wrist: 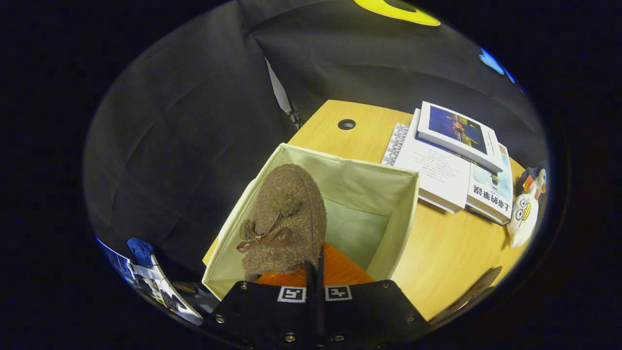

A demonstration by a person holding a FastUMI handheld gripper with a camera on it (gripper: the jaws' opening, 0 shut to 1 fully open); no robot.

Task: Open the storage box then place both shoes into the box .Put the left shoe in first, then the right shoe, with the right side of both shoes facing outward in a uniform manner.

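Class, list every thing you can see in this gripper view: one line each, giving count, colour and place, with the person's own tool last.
storage box: one, cream fabric, open, on the table just ahead of the fingers.
shoe: one, brown fuzzy with a brown bow and orange inside, held over the box's near left side.
table: one, light wood, under the box.
cable hole: one, dark, in the table beyond the box.
books: a stack, mostly white covers, right of the box.
plush toy: one, white, right of the books.
gripper: one, fingers pinched together on the shoe's back edge.
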